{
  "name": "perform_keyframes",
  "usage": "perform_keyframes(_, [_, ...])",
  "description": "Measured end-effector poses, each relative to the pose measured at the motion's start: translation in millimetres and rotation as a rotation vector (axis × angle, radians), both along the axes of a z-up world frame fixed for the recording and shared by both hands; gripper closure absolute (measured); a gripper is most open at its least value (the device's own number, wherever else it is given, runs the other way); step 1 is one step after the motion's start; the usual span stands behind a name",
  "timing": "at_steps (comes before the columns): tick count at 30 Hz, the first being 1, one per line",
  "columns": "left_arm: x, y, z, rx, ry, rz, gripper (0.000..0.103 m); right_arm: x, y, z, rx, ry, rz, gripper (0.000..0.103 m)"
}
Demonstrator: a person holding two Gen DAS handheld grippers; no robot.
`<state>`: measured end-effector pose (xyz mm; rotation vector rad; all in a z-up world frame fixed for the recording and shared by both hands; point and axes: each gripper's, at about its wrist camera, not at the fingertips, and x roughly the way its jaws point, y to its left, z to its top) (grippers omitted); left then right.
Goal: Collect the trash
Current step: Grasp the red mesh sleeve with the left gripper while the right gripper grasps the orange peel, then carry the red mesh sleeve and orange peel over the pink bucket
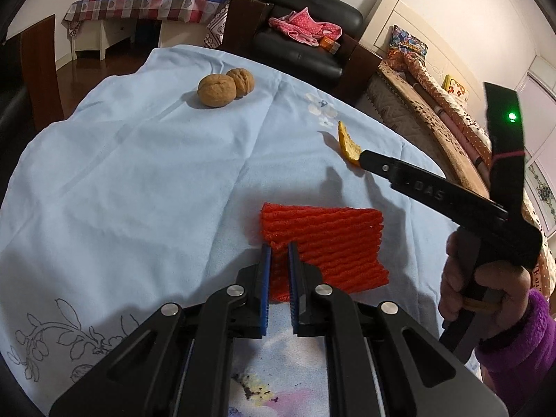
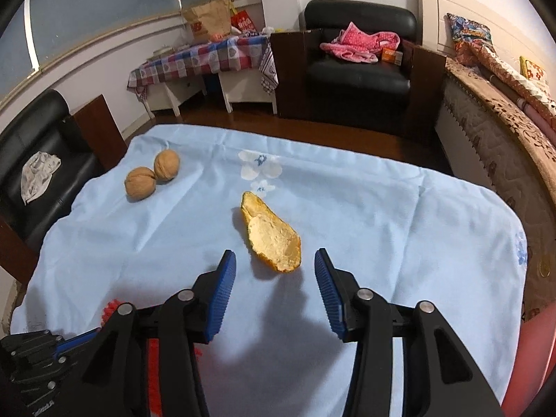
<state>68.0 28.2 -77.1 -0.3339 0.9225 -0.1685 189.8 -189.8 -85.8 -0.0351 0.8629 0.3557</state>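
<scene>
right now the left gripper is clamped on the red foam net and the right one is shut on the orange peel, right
Not quite. The right gripper is open: in the right wrist view its jaws stand apart with the orange peel just ahead, untouched. The left gripper is indeed clamped on the red foam net.

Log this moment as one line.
left gripper: shut on red foam net | right gripper: open, nearing peel | walnuts: untouched
</scene>
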Motion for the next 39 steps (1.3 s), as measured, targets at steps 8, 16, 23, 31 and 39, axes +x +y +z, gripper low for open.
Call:
perform_keyframes(8, [-0.4,-0.3,-0.5,0.008,0.000,0.000,0.094,1.6,-10.6,-6.8,0.046,0.049,-0.033,0.090])
perform_keyframes(16, [-2.3,-6.2,2.2,0.054,-0.007,-0.001,0.094,-36.8,-40.2,14.4,0.106,0.031,-0.070,0.091])
perform_keyframes(23, [-10.3,-15.2,12.6,0.067,-0.019,-0.009,0.094,-84.2,-72.3,37.7,0.135,-0.010,-0.105,0.091])
perform_keyframes(31, [-19.7,-33.4,42.5,0.074,-0.090,-0.046,0.094,-119.1,-105.3,48.9,0.177,-0.031,-0.162,0.091])
perform_keyframes(39, [-25.7,-57.9,74.7,0.091,-0.168,-0.090,0.094,-142.9,-130.3,64.1,0.219,-0.085,-0.220,0.091])
